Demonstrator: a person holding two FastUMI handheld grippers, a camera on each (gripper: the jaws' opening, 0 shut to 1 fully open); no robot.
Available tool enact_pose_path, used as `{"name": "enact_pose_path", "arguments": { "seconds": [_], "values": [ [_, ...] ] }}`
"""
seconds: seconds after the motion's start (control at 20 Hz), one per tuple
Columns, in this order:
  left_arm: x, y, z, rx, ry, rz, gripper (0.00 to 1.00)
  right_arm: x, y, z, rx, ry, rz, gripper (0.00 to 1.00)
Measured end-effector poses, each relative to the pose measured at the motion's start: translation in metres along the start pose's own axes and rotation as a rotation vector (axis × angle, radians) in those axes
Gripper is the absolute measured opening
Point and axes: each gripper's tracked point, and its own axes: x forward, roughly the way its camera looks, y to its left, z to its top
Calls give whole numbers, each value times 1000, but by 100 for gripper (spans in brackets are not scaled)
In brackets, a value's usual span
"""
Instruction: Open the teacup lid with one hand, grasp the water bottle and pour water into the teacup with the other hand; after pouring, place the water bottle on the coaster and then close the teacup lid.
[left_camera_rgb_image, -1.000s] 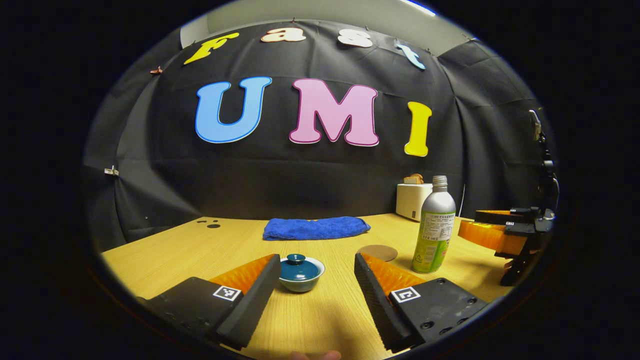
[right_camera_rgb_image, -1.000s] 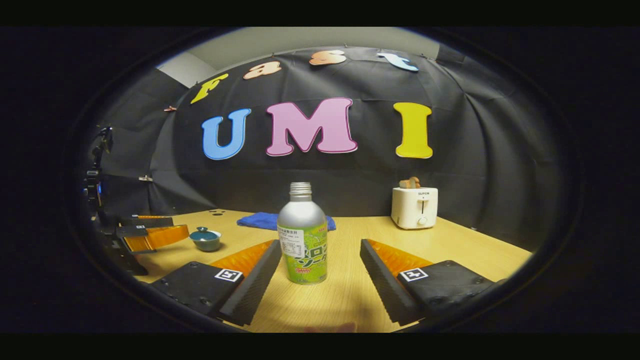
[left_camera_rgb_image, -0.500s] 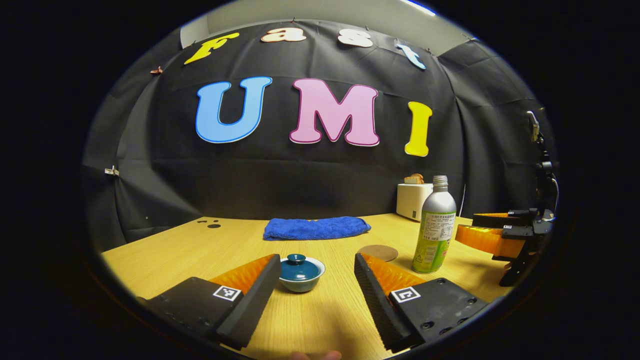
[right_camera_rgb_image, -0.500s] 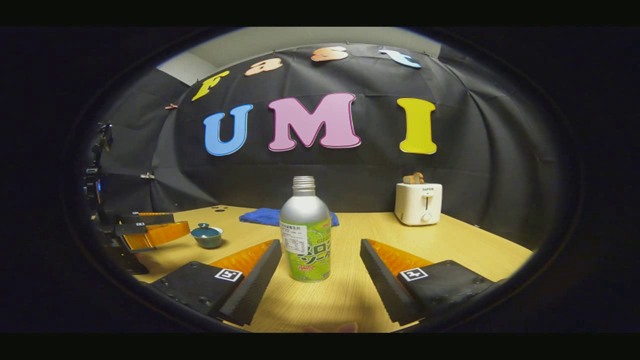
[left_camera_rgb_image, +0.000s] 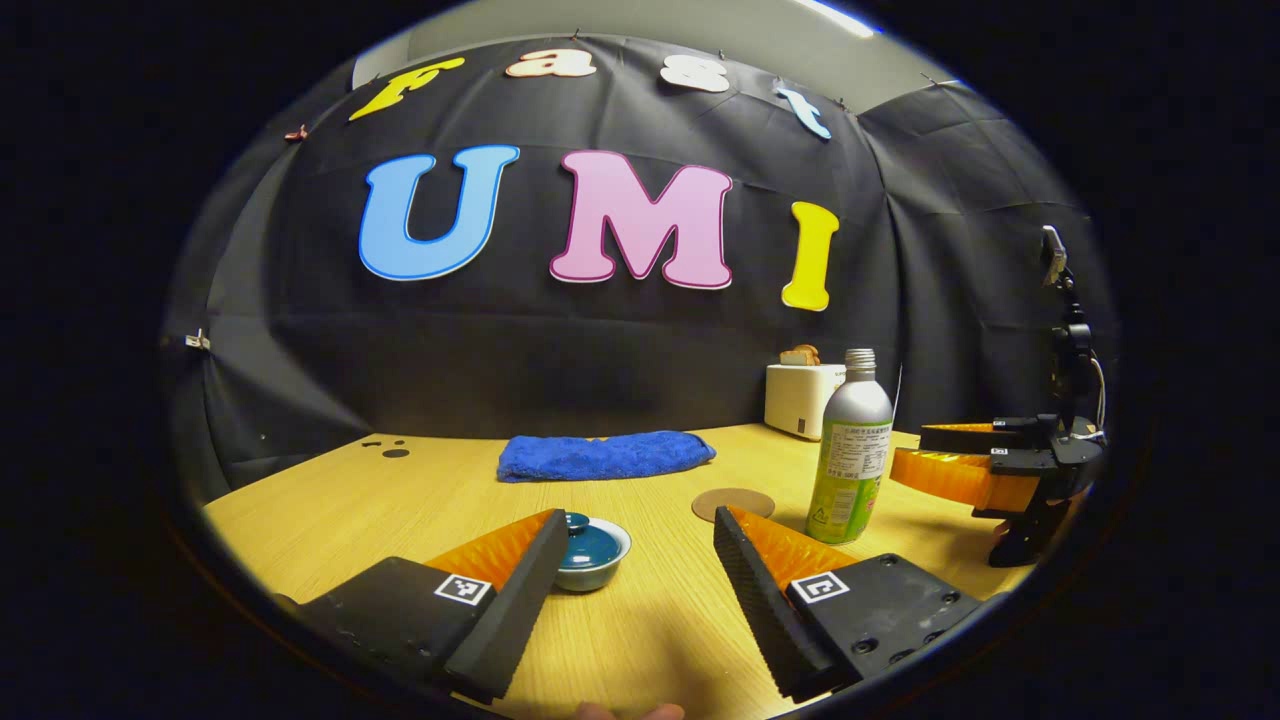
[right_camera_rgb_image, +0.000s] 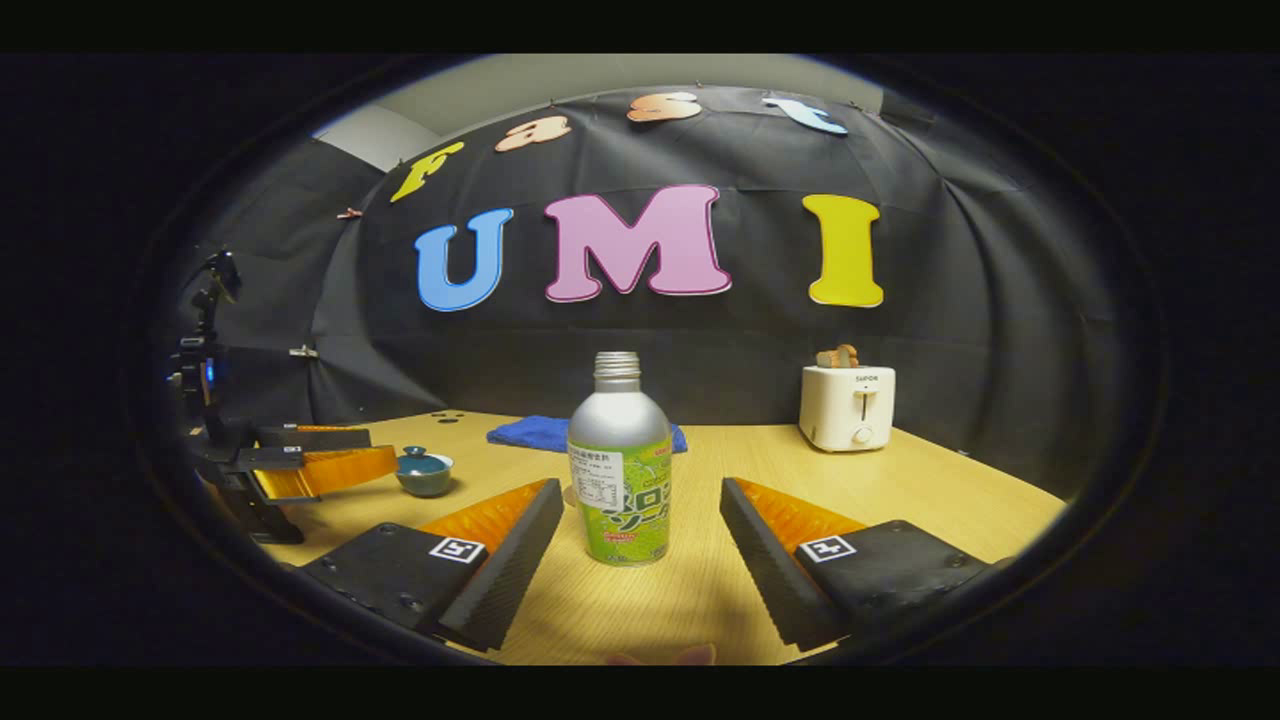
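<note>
Both my grippers hang spread wide, gripping nothing, lid on the cup.

My left gripper (left_camera_rgb_image: 632, 570) sits low over the light wooden table (left_camera_rgb_image: 400, 500), the lidded teal ceramic teacup (left_camera_rgb_image: 590, 548) just beside its left finger. My right gripper (right_camera_rgb_image: 640, 560) frames the upright silver-and-green metal water bottle (right_camera_rgb_image: 620, 465) without touching; the round brown coaster (left_camera_rgb_image: 733, 503) lies bare near the bottle.

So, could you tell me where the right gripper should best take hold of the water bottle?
Probably around the straight labelled body of the water bottle, from the near side: it stands upright between the open fingers of the right gripper, and the shoulder above tapers to a narrow neck.
</note>
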Motion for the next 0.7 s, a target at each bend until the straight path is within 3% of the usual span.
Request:
{"name": "enact_pose_path", "arguments": {
  "seconds": [0.45, 0.7],
  "values": [
    [45, 30, -14, 33, 114, -1, 92, 2, -1, 0, 0, 0, 8, 98],
    [58, 36, -18, 84, 152, 28, 85, 1, 3, 0, 1, 1, 26, 98]
  ]
}}
